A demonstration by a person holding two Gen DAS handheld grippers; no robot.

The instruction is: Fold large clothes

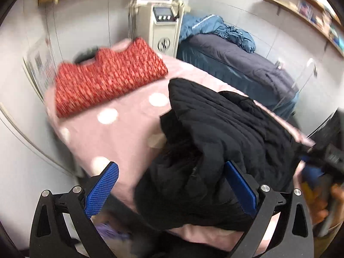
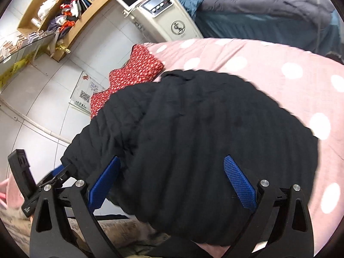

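Both grippers, left (image 1: 172, 185) and right (image 2: 174, 182), hover with fingers spread over the black quilted jacket (image 2: 193, 129) heaped on the pink polka-dot bed (image 2: 268, 68).

We're holding the left gripper (image 1: 172, 185) w/ jaws spread wide, nothing between the pads. A black quilted jacket (image 1: 215, 150) is lying bunched just ahead of the right finger (image 1: 240, 185), on a pink dotted bed (image 1: 120, 129). A folded red knit (image 1: 107, 79) is sitting further ahead, left of the left finger (image 1: 103, 189).

White tiled walls (image 1: 86, 21), wood shelf (image 2: 53, 17) w/ clutter, blue bed (image 1: 236, 64).
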